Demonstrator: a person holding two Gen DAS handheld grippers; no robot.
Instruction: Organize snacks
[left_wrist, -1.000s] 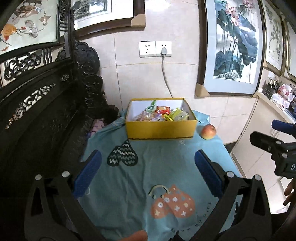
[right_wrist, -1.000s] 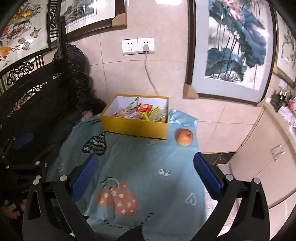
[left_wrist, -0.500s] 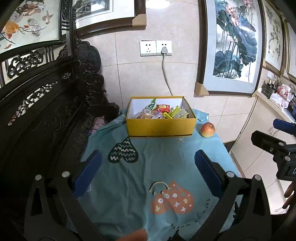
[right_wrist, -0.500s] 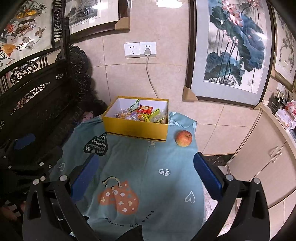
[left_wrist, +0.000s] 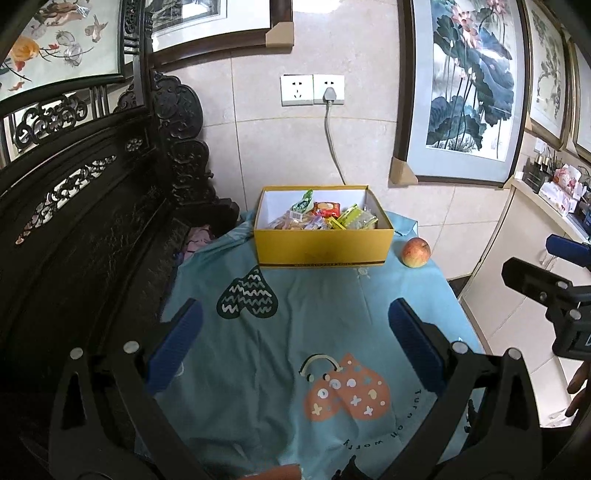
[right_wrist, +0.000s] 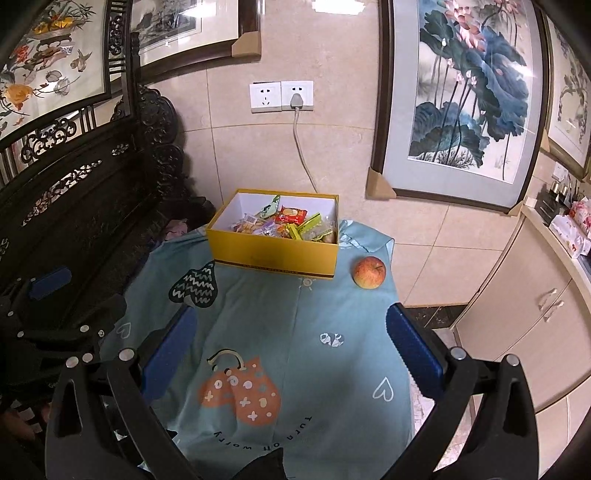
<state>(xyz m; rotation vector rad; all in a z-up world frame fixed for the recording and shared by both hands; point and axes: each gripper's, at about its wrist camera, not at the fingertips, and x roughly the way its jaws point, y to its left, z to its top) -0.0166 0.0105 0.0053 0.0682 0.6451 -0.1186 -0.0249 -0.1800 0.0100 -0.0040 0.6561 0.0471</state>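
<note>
Fingers (left_wrist: 417, 343) spread, apparently well short of snack box (left_wrist: 321, 251)

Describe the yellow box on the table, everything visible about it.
The yellow box is rectangular and lidless, looks like cardboard, with a white inside and a dark strip along its base. It stands upright at the far end of the blue tablecloth, near the wall. Assorted wrapped snacks lie inside. An apple sits apart, to its right.

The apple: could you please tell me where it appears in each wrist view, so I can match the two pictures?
Left wrist view: the apple sits right of centre on the blue cloth, just right of the yellow box.
Right wrist view: the apple is right of centre, again just right of the yellow box.
Shared landmark: the wall socket.
</note>
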